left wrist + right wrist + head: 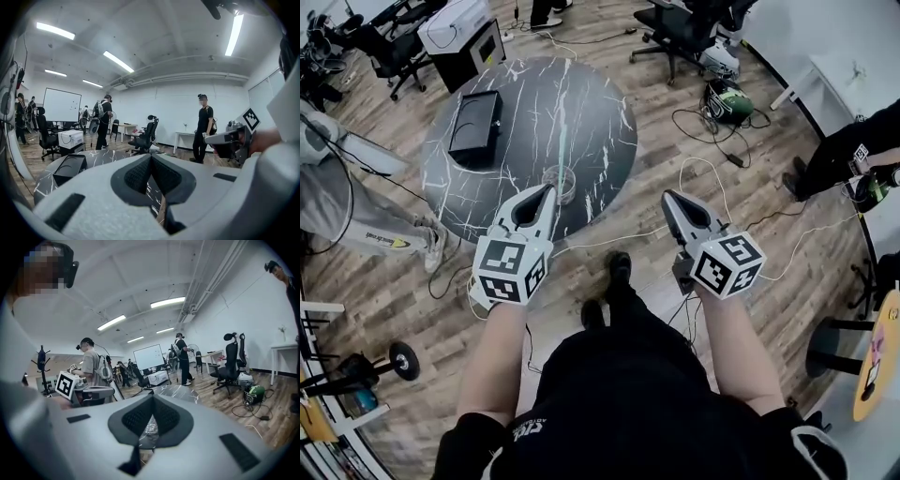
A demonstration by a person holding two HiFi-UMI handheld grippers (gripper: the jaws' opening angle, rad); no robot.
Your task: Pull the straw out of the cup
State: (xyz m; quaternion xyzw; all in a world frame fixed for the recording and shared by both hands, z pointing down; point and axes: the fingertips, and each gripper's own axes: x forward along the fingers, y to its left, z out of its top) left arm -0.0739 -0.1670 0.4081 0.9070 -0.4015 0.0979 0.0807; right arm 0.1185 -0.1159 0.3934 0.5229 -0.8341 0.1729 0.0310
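One pale green straw (pixel 562 136) stands in clear cup (pixel 560 195).

- Round dark table (pixel 600 112), white-veined, on a wooden floor (pixel 656 183).
- Black rectangular case (pixel 475 127), flat on the table's left part.
- White box (pixel 455 21) beyond the table.
- Office chair (pixel 675 28), loose cables (pixel 698 122) nearby.
- Whiteboard (pixel 62 105) by the far wall.

place: office-style lab | evidence: whiteboard (pixel 62 105), office chairs (pixel 675 33), ceiling strip lights (pixel 118 61), cables (pixel 698 120) across wood floor (pixel 769 192)
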